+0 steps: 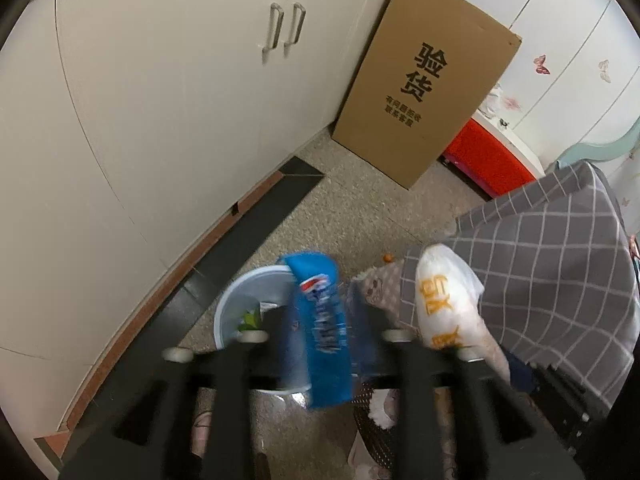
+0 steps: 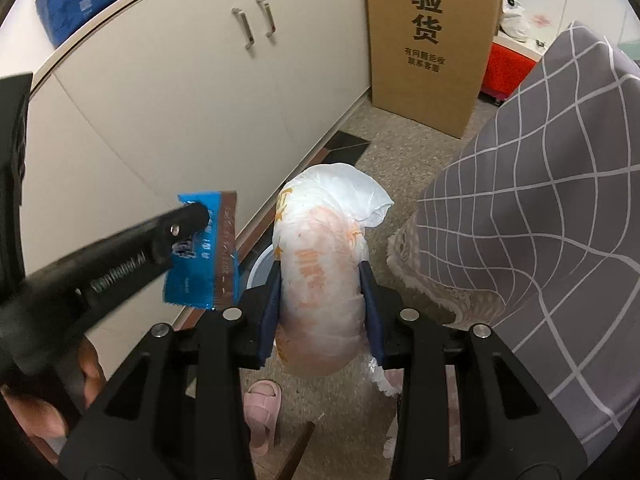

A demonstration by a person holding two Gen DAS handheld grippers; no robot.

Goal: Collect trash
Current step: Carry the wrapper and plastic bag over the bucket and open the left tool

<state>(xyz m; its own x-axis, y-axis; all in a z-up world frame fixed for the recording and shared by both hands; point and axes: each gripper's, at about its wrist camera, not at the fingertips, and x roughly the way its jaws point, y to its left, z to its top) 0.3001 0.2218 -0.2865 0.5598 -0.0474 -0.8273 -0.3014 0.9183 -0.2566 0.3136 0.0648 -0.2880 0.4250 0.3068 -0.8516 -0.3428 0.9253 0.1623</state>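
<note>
My left gripper is shut on a blue snack wrapper and holds it above a pale blue bin on the floor; the bin holds some green and white scraps. The same wrapper and left gripper show at left in the right wrist view. My right gripper is shut on a stuffed white plastic bag with orange print, held in the air just right of the bin. The bag also shows in the left wrist view.
White cabinets run along the left with a dark kick strip. A tall cardboard box stands ahead, a red box behind it. A grey checked cloth drapes at right. A pink slipper lies on the floor.
</note>
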